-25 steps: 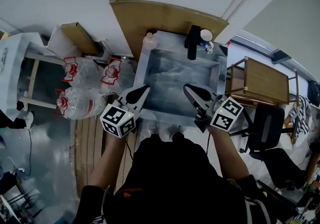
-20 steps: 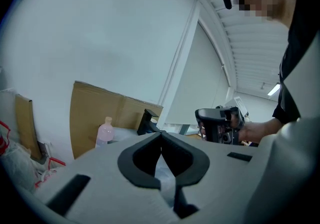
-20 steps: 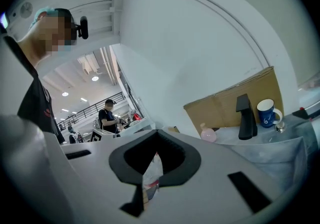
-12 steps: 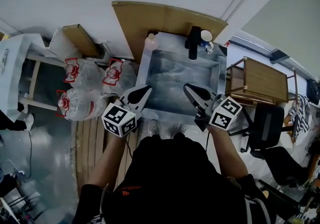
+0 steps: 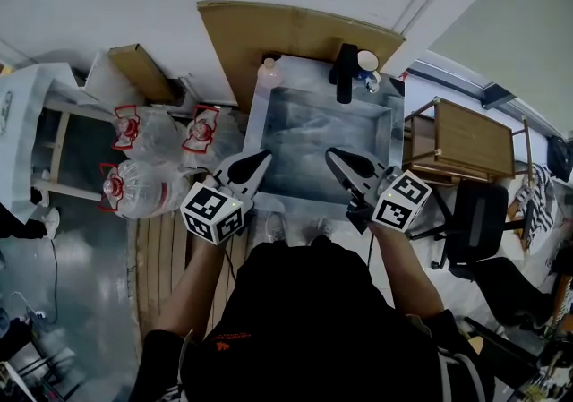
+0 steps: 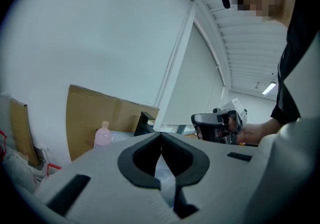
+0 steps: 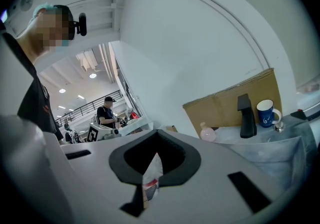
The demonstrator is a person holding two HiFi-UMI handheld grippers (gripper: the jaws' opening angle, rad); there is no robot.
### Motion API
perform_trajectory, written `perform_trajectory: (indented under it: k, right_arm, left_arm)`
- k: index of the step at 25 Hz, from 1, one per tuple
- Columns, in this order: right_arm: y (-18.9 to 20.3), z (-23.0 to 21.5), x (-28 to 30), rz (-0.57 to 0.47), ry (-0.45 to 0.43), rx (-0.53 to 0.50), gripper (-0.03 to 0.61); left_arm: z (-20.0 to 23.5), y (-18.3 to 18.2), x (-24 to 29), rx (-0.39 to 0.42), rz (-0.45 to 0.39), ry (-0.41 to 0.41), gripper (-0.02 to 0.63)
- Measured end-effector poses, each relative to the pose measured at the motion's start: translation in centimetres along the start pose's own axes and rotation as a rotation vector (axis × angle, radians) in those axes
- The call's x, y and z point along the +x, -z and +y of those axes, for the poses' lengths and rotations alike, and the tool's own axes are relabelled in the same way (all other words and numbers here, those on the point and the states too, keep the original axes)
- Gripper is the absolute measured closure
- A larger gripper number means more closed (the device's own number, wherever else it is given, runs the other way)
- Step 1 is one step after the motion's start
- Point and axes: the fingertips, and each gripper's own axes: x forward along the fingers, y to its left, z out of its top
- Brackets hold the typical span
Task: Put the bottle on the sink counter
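A small pink bottle [image 5: 269, 72] stands upright on the far left corner of the sink counter [image 5: 256, 114], beside the steel basin. It also shows in the left gripper view as the bottle [image 6: 103, 135] and in the right gripper view as the bottle [image 7: 207, 133]. My left gripper [image 5: 258, 161] hovers over the basin's near left edge, jaws shut with nothing in them. Over the near right edge my right gripper [image 5: 332, 158] is held the same way, shut and empty. Both are well short of the bottle.
A black faucet [image 5: 344, 72] and a blue-and-white mug [image 5: 368, 62] stand at the sink's back edge, with cardboard [image 5: 295, 33] against the wall behind. Large water jugs [image 5: 143, 185] lie on the floor at left. A wooden table [image 5: 466, 145] and chair [image 5: 479, 221] stand at right.
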Motion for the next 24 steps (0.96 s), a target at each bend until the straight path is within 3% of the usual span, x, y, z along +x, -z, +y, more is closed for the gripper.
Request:
perform_trajectory:
  k: [24]
  right_arm:
    - [-0.03,-0.13,0.01,0.016,-0.009,-0.01,0.575]
  left_arm:
    - [0.22,-0.29,0.32,0.008,-0.008,-0.009,0.595]
